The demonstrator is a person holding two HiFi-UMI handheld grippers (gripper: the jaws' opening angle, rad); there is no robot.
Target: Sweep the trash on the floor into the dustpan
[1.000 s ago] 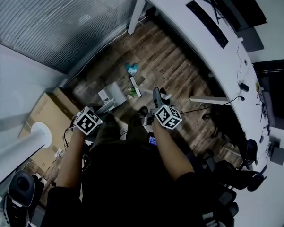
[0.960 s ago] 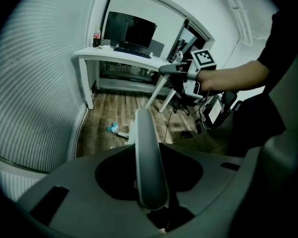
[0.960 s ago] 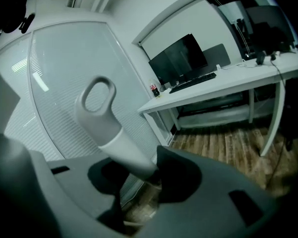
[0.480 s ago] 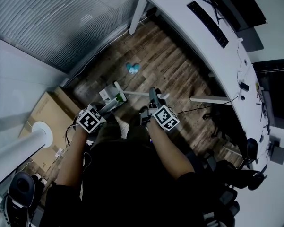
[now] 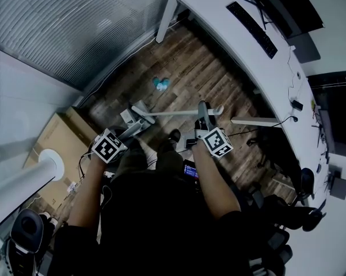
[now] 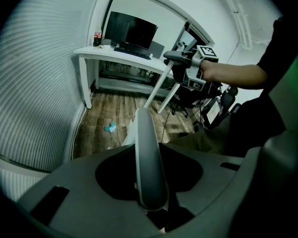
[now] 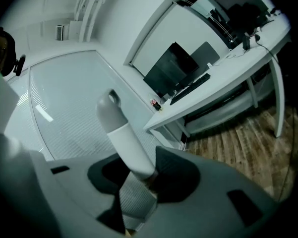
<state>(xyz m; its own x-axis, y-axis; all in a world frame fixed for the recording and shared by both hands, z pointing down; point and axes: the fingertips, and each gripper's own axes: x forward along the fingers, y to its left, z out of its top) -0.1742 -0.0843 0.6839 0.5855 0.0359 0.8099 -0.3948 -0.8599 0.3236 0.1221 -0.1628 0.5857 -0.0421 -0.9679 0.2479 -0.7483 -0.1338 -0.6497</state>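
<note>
- The left tongs (image 6: 149,182) are clenched on the grey dustpan handle (image 6: 145,143)
- The right tongs (image 7: 139,180) are clenched on the white broom handle (image 7: 123,133), whose far end is seen just beside the dustpan (image 5: 130,118)
- The dustpan is set on the wooden floor (image 5: 207,79)
- The blue trash (image 5: 160,84) is seen on the floor, apart from the dustpan, towards the white surface (image 5: 214,11)

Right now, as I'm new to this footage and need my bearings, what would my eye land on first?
The left hand-held gripper clamps the dustpan handle and the right hand-held gripper clamps a white broom whose pole runs sideways between them, at the head view's centre. Beyond them, a blue-green scrap of trash lies alone on the wood floor, short of the white desk.
</note>
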